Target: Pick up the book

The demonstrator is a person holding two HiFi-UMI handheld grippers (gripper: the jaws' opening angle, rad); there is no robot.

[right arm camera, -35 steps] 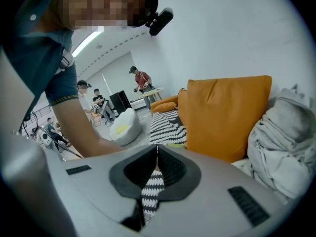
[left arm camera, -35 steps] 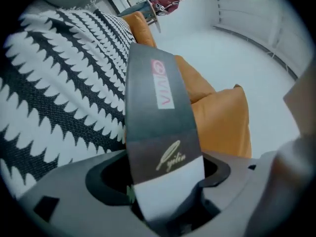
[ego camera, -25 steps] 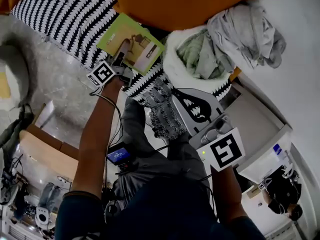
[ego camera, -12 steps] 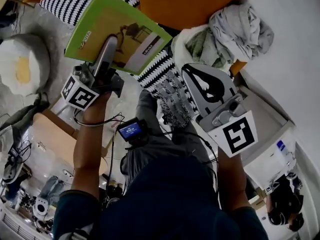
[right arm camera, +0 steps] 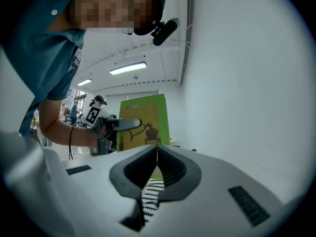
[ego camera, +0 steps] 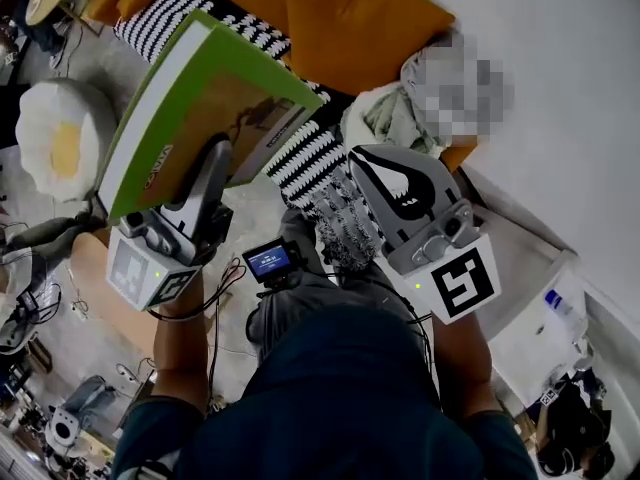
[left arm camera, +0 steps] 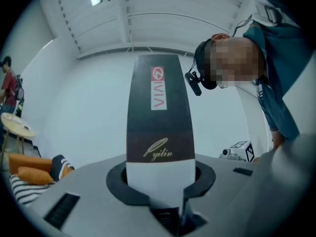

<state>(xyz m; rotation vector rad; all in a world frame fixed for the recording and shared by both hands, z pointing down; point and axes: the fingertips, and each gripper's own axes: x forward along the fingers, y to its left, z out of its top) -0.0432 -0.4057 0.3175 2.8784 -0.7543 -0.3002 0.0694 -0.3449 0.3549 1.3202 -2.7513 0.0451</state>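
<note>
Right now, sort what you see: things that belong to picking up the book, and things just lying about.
Job in hand: book; left gripper, clamped on its edge.

Lying about: orange cushion; black-and-white striped blanket; egg-shaped cushion; heap of clothes.

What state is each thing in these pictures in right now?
Book, clamped at one edge, held up in the air, tilted.
Left hand-held gripper, shut on the book.
Right hand-held gripper, jaw tips together, nothing held.
Small screen, lit blue.
</note>
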